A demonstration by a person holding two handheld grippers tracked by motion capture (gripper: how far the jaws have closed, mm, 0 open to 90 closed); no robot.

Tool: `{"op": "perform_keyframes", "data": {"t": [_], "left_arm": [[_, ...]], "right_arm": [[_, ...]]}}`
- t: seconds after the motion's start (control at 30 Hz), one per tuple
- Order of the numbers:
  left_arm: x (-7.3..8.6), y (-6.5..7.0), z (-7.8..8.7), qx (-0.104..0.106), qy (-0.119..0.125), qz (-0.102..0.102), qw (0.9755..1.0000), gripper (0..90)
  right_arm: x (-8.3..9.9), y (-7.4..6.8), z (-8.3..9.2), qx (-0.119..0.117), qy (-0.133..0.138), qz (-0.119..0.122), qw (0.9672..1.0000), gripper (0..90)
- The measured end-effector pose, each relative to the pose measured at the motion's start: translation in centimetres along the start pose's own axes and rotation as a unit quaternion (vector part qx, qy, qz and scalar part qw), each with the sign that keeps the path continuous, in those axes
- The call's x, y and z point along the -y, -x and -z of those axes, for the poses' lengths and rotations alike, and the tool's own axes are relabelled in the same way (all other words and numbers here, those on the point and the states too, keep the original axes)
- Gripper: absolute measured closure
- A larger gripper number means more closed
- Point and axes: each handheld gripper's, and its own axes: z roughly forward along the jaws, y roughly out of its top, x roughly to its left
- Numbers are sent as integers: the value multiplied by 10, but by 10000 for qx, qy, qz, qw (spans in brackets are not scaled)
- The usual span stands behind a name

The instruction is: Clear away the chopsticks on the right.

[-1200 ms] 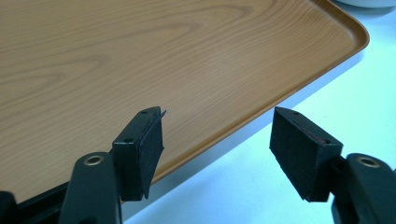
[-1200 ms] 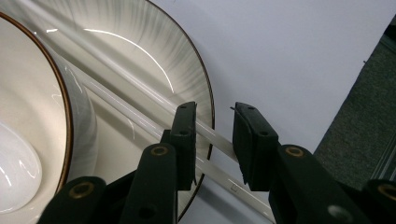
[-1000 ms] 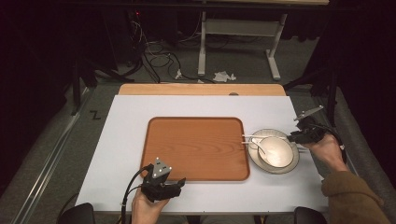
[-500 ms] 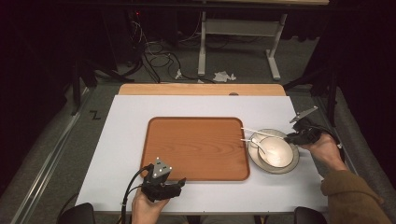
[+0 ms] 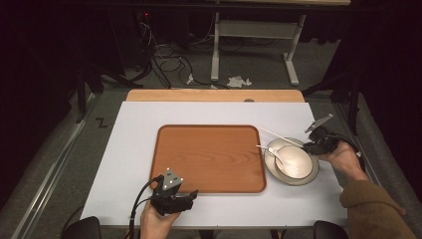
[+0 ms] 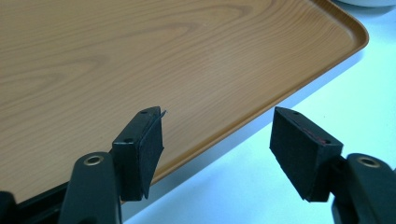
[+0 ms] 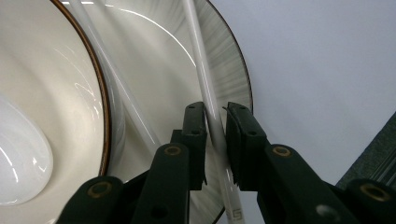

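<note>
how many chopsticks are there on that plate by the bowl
2. One chopstick lies across the plate rim, gripped between the right gripper's pads. The other chopstick lies beside it, nearer the bowl, untouched. None seem hidden.

Wooden tray centred on white table; plate with bowl and white chopsticks just right; right gripper at plate's far edge, left gripper near front edge.
</note>
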Motion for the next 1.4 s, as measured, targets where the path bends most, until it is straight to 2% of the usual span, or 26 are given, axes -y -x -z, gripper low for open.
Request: {"op": "perform_keyframes", "data": {"t": [0.2,0.37,0.63,0.83,0.93,1.17,1.4], "left_arm": [[0,1,0,14,-11,-19,10000,346],[0,1,-1,12,-14,-30,10000,346],[-3,2,-3,85,-18,-79,9999,346],[-7,3,-7,191,-38,-173,9997,347],[-10,4,-10,252,-44,-229,9994,346],[-16,6,-16,407,-48,-358,9985,346],[-24,9,-24,604,-71,-500,9969,346]], "right_arm": [[1,-2,-1,94,37,94,9999,836],[4,-1,-1,102,78,81,9999,845],[9,-3,5,173,229,-167,9994,849],[18,-4,18,246,416,-428,9979,849],[21,-7,27,288,537,-467,9970,850],[28,-21,50,370,823,-672,9936,849],[32,-49,73,380,1044,-742,9910,850]]}}
